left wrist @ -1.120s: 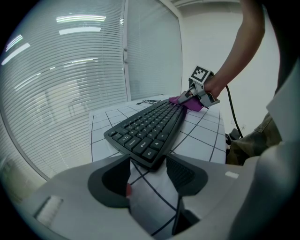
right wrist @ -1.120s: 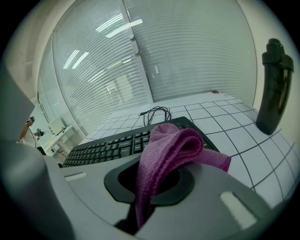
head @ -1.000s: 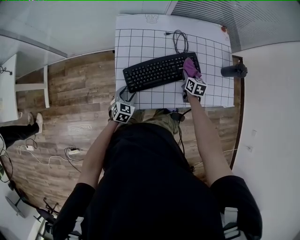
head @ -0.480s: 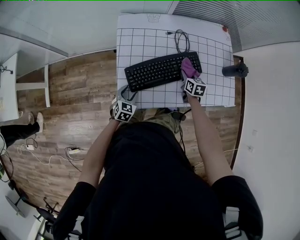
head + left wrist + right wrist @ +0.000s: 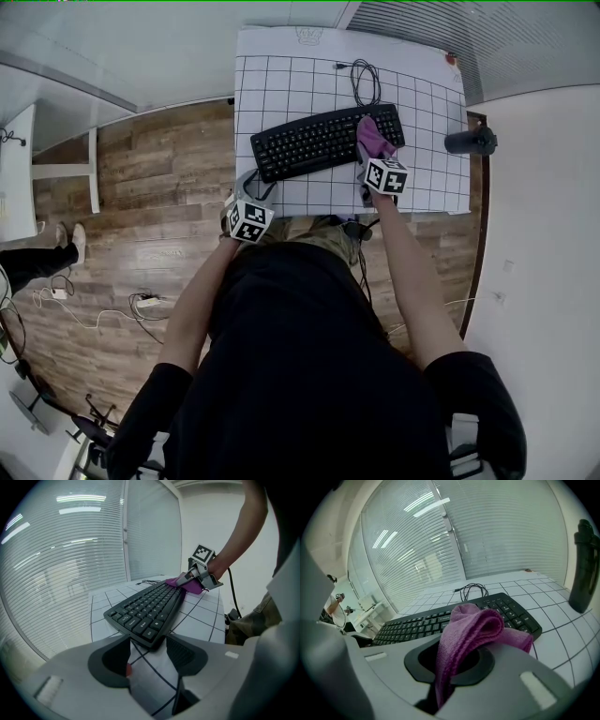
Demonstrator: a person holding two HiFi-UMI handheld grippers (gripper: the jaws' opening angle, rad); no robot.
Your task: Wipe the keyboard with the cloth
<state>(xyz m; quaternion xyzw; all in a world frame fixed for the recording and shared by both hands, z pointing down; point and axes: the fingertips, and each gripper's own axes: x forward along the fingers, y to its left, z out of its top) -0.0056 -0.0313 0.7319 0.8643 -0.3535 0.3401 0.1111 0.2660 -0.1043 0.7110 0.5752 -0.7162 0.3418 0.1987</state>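
The keyboard (image 5: 323, 141) lay on the mat (image 5: 281, 84) as we held the cloth (image 5: 373, 136), pinched in our right gripper (image 5: 368, 157), on its right end, our left gripper (image 5: 255, 190) spread, empty.

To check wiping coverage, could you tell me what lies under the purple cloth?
The cloth, clamped in the right gripper, rests on the right end of the black keyboard. That stretch of it is covered and cannot be seen.

Left gripper (image 5: 149, 656): jaws apart over gridded mat (image 5: 202, 617), nothing gripped. Keyboard (image 5: 147, 609) near corner just ahead of them. At its far end, right gripper (image 5: 190, 577) presses purple cloth (image 5: 193, 587) on keys.
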